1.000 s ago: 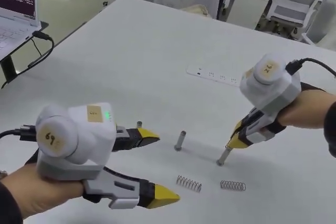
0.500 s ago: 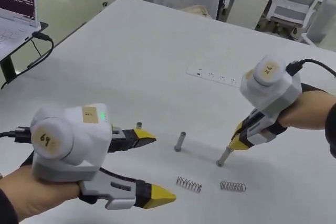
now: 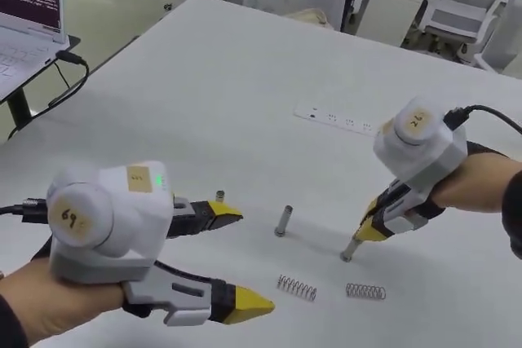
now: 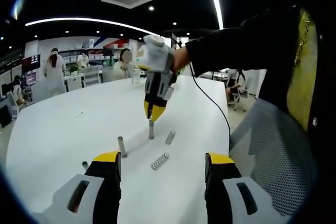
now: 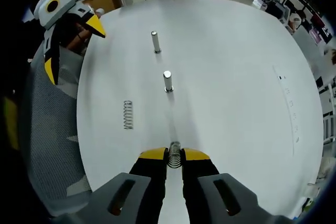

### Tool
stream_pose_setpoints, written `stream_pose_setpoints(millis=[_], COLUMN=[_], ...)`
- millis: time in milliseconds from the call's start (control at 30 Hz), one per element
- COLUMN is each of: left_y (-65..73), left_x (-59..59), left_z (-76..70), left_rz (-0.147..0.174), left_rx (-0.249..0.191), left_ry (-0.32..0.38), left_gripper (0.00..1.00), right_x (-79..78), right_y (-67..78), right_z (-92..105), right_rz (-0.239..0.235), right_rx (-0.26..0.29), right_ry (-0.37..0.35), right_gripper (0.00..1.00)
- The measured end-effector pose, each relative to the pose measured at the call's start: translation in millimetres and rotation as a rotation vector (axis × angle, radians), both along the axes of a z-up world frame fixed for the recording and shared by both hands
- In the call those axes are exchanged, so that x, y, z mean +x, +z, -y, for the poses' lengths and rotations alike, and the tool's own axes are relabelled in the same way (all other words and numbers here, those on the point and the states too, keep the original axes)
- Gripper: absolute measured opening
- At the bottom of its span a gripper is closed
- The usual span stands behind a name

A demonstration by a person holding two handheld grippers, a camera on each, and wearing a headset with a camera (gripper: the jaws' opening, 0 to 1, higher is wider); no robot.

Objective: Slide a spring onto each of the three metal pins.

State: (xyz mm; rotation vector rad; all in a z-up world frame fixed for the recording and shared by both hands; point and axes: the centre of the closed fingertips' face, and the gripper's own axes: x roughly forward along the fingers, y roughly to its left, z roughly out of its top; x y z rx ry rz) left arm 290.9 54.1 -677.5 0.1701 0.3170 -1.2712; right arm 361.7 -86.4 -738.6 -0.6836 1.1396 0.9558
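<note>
Three short metal pins stand on the white table: a left pin [image 3: 219,196], a middle pin [image 3: 283,221] and a right pin [image 3: 349,248]. My right gripper [image 3: 371,232] is shut on a spring [image 5: 174,156] at the top of the right pin, which leans. Two loose springs lie in front of the pins, one [image 3: 295,287] nearer the middle, the other [image 3: 364,291] to its right. My left gripper [image 3: 241,258] is held open at the lower left, just short of the left pin, with nothing between its jaws. The left gripper view shows the right gripper [image 4: 152,111] on its pin [image 4: 151,128].
A white power strip [image 3: 334,118] lies on the table behind the pins. A laptop [image 3: 24,6] with a cable sits on a stand off the table's left edge. Office chairs [image 3: 457,6] stand beyond the far edge.
My right gripper has sunk slightly along the right pin with the spring. My left gripper has drifted a little left and down. The springs on the table have not moved.
</note>
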Motion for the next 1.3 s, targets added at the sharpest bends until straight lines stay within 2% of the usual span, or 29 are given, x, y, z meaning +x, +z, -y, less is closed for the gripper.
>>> stream_pose_setpoints(millis=[300, 767, 1033, 1300], left_y=[-3.0, -5.3, -5.8, -5.6], left_x=[2.5, 4.4, 4.5, 5.1], left_z=[-5.2, -10.4, -12.8, -14.4], left_rz=[-0.004, -0.007, -0.009, -0.008], left_rx=[0.003, 0.008, 0.008, 0.007], left_ry=[0.017, 0.033, 0.043, 0.048], left_gripper=[0.60, 0.60, 0.60, 0.60], right_x=[2.6, 7.8, 8.4, 8.3], right_y=[-17.2, -35.8, -41.0, -39.0], right_z=[1.7, 4.0, 2.5, 0.7], right_rz=[-0.005, 0.006, 0.008, 0.014], right_rx=[-0.009, -0.020, -0.024, -0.019], right_ry=[-0.003, -0.020, -0.024, -0.027], right_gripper=[0.08, 0.08, 0.08, 0.08])
